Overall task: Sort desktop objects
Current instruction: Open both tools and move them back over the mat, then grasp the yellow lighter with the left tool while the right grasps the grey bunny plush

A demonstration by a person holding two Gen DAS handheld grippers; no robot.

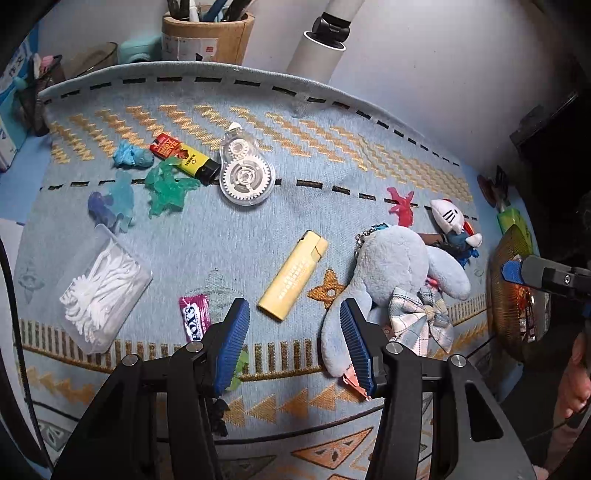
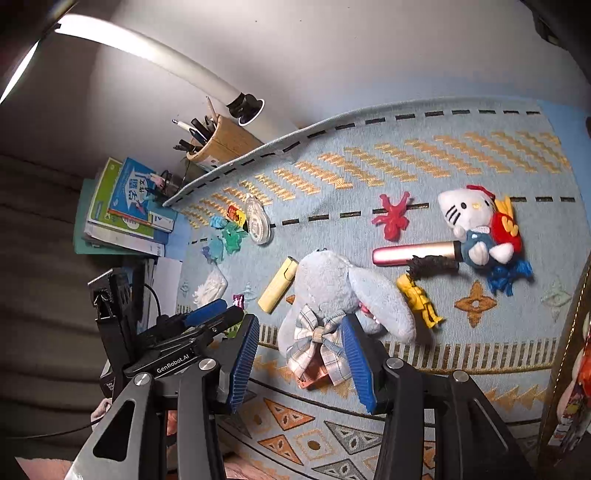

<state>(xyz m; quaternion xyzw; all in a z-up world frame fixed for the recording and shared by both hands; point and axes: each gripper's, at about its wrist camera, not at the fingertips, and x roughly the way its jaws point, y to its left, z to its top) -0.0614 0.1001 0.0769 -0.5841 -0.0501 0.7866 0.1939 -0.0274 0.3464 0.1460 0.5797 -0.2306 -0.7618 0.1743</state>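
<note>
My left gripper (image 1: 296, 343) hangs open above the patterned mat (image 1: 332, 177), with nothing between its blue pads. Just beyond its tips lies a pale yellow lighter (image 1: 293, 275). A pink candy wrapper (image 1: 194, 318) lies to its left and a blue plush rabbit (image 1: 391, 266) to its right. My right gripper (image 2: 300, 363) is also open and holds nothing. It hovers over the rabbit's (image 2: 332, 284) checked bow (image 2: 317, 341), which shows between its tips without either pad pressing on it. Farther right lie a Hello Kitty plush (image 2: 476, 225), a pink-gold tube (image 2: 413, 253), and red (image 2: 391, 218) and yellow (image 2: 419, 299) figurines.
A clear box of floss picks (image 1: 103, 291), a correction tape (image 1: 245, 173), a red-yellow lighter (image 1: 184, 158) and green and blue figurines (image 1: 164, 188) lie at the mat's left. A woven basket (image 1: 506, 295) stands at the right edge. A pen cup (image 1: 208, 35) and books (image 2: 125, 206) stand behind the mat.
</note>
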